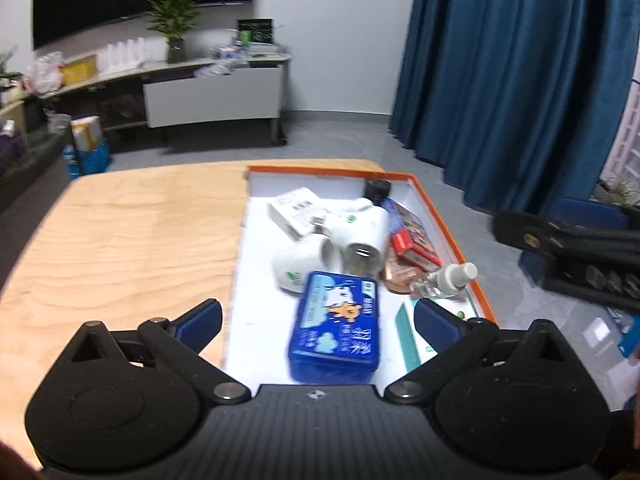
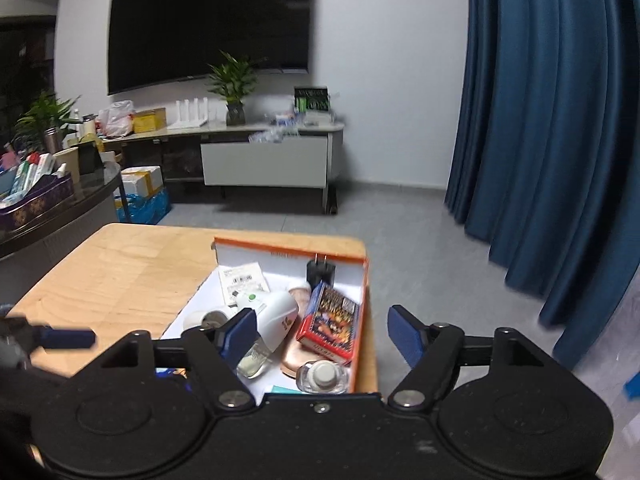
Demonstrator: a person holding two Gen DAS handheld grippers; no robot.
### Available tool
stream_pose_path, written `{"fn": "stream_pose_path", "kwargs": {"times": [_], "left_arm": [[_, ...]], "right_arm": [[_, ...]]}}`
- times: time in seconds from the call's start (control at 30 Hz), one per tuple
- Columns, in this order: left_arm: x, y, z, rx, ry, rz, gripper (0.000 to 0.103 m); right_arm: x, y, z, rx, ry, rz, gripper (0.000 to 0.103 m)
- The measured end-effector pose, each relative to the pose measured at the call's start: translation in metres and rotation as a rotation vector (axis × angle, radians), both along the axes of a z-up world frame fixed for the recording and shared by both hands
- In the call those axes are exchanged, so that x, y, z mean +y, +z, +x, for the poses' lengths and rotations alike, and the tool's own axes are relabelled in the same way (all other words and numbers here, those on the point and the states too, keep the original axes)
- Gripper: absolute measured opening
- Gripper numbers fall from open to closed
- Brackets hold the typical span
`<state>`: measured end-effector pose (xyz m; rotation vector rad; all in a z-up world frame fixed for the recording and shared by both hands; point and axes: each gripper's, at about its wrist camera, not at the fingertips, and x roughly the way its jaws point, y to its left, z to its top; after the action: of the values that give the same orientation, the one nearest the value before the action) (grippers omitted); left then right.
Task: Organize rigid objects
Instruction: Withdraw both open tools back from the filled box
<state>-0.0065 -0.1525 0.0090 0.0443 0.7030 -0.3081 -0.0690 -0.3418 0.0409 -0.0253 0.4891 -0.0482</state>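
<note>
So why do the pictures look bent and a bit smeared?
Left wrist view: the fisheye lens curves the table edge, and the blue tin and white bottles are motion-blurred. Right wrist view: the curtain bows outward, and the box contents look soft.

Left tool [image 1: 318,320] & right tool [image 2: 322,334]: both fingers spread wide, holding nothing.
</note>
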Motion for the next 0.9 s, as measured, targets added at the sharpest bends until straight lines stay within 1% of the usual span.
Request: {"fn": "stream_pose_path", "kwargs": {"times": [0.07, 0.2, 0.27, 0.43, 0.57, 0.9], "left_arm": [[0.005, 0.009, -0.010, -0.005, 0.020, -0.003, 0.103], [0.009, 0.015, -0.030, 0.007, 0.054, 0.014, 0.103], [0.010, 0.012, -0.039, 0.016, 0.058, 0.037, 0.103], [0.009, -0.004, -0.048, 0.027, 0.044, 0.112, 0.103], [0.014, -0.011, -0.045, 0.072, 0.066, 0.084, 0.103], [0.015, -0.018, -0.044, 0.100, 0.090, 0.081, 0.103]], "right_arm": [[0.000, 0.005, -0.014, -0.003, 0.006, -0.006, 0.097], [0.000, 0.004, -0.036, 0.021, -0.005, 0.017, 0.098], [0.002, -0.002, -0.047, 0.042, -0.018, 0.032, 0.099], [0.009, -0.019, -0.066, 0.093, -0.033, 0.054, 0.100], [0.013, -0.024, -0.069, 0.122, -0.025, 0.062, 0.100], [0.019, -0.037, -0.062, 0.173, -0.028, 0.076, 0.100]]}}
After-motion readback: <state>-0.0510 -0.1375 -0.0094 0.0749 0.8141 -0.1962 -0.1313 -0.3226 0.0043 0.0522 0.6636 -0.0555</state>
